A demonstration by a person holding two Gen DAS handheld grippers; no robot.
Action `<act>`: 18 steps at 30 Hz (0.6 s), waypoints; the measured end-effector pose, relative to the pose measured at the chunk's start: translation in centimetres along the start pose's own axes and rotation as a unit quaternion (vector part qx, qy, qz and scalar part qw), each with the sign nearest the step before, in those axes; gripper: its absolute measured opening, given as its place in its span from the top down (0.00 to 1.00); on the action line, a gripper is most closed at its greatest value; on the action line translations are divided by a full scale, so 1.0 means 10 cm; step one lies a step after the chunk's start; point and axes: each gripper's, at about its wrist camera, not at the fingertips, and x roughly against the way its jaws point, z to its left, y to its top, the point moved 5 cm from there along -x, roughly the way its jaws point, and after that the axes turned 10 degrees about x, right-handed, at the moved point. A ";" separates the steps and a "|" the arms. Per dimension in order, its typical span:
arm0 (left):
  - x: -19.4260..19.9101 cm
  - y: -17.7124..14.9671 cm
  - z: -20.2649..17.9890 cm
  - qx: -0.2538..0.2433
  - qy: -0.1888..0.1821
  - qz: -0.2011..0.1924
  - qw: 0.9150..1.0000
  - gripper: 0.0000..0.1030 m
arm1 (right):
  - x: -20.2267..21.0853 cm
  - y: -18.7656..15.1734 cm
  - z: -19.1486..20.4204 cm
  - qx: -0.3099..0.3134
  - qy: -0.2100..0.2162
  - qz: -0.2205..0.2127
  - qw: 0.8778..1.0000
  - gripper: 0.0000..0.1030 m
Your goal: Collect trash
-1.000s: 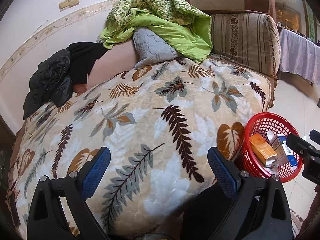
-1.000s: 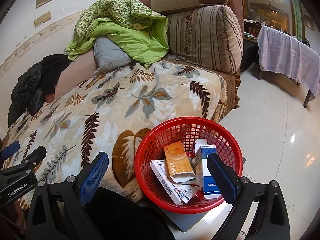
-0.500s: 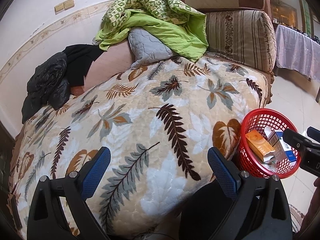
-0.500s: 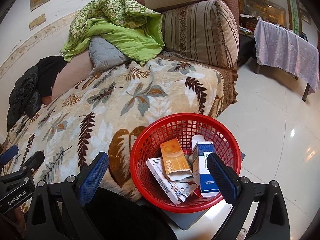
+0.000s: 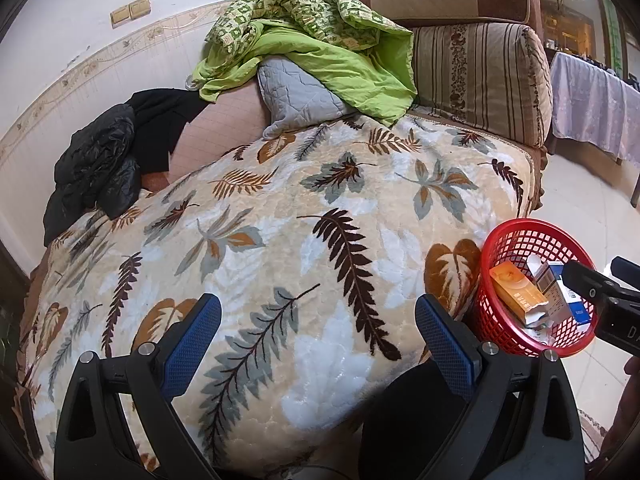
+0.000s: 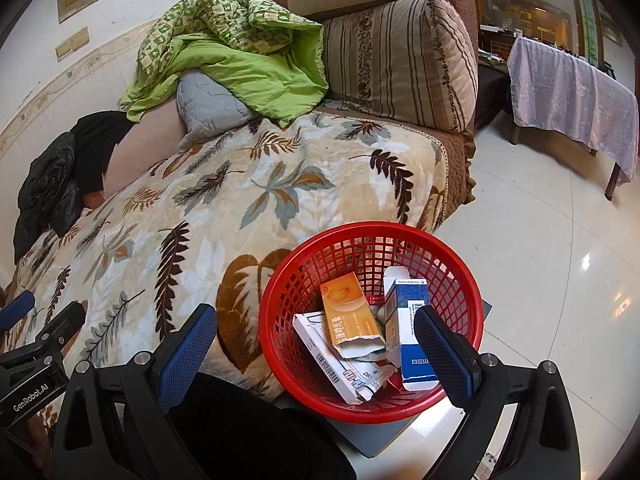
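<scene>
A red mesh basket [image 6: 464,296] [image 5: 500,240] stands on the floor against the sofa's front. Inside it lie an orange box [image 6: 348,312] [image 5: 516,292], a blue and white box [image 6: 412,320] [image 5: 560,284] and a flat white box [image 6: 320,348]. My right gripper [image 6: 316,350] hangs open just above the basket's near rim, nothing between its blue pads. My left gripper [image 5: 318,340] is open and empty over the leaf-patterned blanket [image 5: 280,240] [image 6: 200,208]. In the left wrist view the right gripper's black body shows at the right edge, beside the basket.
On the sofa lie a green quilt [image 5: 312,40], a grey cushion [image 5: 300,96] and a black jacket [image 5: 96,168]. A striped armrest [image 6: 400,60] ends the sofa. Beyond it stands a table with a lilac cloth [image 6: 572,100]. Glossy tiled floor [image 6: 540,260] spreads to the right.
Both grippers have drawn back and risen a little. The basket and sofa sit slightly farther off in each view. The jaws stayed open and nothing was picked up or dropped.
</scene>
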 end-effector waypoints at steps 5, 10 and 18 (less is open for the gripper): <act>0.02 -0.02 0.03 0.002 0.006 0.004 1.000 0.06 | 0.00 -0.01 0.03 -0.002 0.008 -0.003 1.000 0.03; 0.09 -0.05 0.14 0.014 0.024 0.006 1.000 0.06 | -0.05 -0.01 0.12 0.006 0.025 0.000 1.000 0.03; 0.01 -0.10 0.57 0.060 0.041 0.027 0.997 0.06 | -0.20 0.14 0.54 0.054 0.050 -0.002 0.997 0.03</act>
